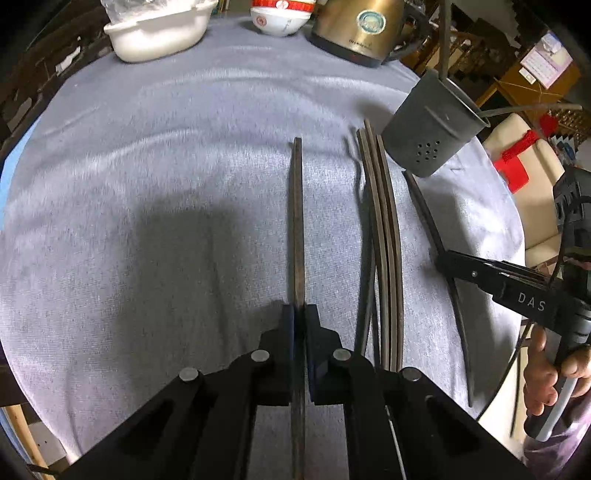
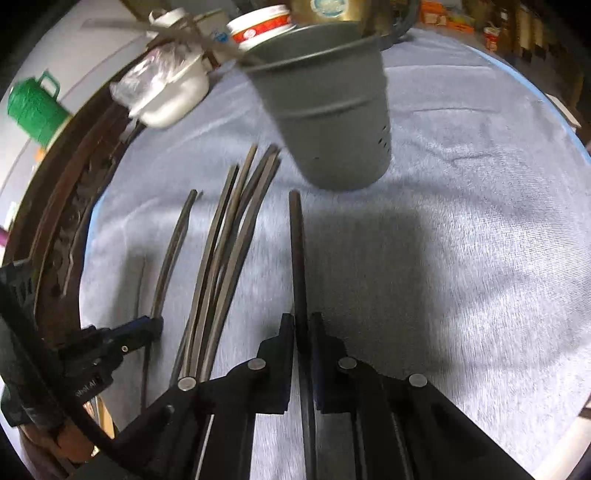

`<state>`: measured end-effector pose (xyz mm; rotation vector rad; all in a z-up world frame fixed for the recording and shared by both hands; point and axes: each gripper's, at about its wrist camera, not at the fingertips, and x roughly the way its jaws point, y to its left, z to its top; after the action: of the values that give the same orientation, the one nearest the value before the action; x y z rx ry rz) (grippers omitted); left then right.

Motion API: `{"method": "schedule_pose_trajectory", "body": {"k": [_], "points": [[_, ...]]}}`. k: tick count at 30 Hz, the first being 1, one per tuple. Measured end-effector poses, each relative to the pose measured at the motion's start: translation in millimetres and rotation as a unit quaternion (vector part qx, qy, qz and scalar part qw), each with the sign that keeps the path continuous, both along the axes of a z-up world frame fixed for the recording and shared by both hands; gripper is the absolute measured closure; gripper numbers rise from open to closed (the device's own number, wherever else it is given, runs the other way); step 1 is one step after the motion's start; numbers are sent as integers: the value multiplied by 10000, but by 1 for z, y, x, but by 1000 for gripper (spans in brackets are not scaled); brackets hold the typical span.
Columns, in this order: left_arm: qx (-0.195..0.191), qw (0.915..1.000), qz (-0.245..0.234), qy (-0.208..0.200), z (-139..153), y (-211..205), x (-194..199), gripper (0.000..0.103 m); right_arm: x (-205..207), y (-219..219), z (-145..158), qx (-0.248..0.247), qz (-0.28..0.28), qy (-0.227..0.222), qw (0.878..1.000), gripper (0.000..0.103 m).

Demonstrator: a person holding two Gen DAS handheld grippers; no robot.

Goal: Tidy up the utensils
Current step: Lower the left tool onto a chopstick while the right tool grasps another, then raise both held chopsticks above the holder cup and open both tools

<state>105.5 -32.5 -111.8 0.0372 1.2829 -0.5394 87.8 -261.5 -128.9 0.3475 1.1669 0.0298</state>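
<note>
Bench (image 1: 147, 184) under grey cloth: white dish (image 1: 155, 33), bowl (image 1: 280, 18), kettle (image 1: 365, 29) along the far edge, holder (image 1: 432, 129) far right. Left gripper (image 1: 299, 314) jaws pinch one chopstick (image 1: 297, 221); loose chopsticks (image 1: 384, 229) lie between. Right gripper (image 2: 303, 321) jaws pinch a second chopstick (image 2: 297, 251); cluttered room behind.

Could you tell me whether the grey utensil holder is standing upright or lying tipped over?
Upright. The grey utensil holder stands on its perforated base on the cloth, rim uppermost, with utensil handles sticking out over the rim.
</note>
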Motion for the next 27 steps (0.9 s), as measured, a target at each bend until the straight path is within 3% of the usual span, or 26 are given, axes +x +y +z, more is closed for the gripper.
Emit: {"method": "schedule_pose_trajectory", "body": {"k": [2, 5, 10, 13, 15, 18, 23, 27], "points": [[56, 9999, 85, 82, 4, -1, 13, 91, 5, 1, 0, 29, 9, 55, 10000, 90], [136, 9997, 180, -101, 13, -9, 35, 78, 21, 6, 1, -111, -63, -32, 9999, 86], [311, 9993, 183, 50, 2, -27, 67, 75, 45, 13, 3, -416, -84, -117, 9990, 85], [409, 9991, 150, 1, -4, -44, 74, 77, 51, 16, 4, -523, -68, -206, 9984, 86], [417, 9990, 183, -24, -5, -47, 76, 97, 51, 18, 5, -637, -29, -223, 9977, 95], [439, 9987, 209, -129, -5, -46, 73, 97, 51, 16, 8, -747, -20, -313, 9967, 96], [79, 9970, 262, -719, 33, -49, 62, 98, 22, 12, 52, -497, 132, -1029, 9934, 96], [-294, 9904, 142, -1341, 92, -44, 37, 98, -8, 5, 108, -424, 255, -1899, 9805, 96]]}}
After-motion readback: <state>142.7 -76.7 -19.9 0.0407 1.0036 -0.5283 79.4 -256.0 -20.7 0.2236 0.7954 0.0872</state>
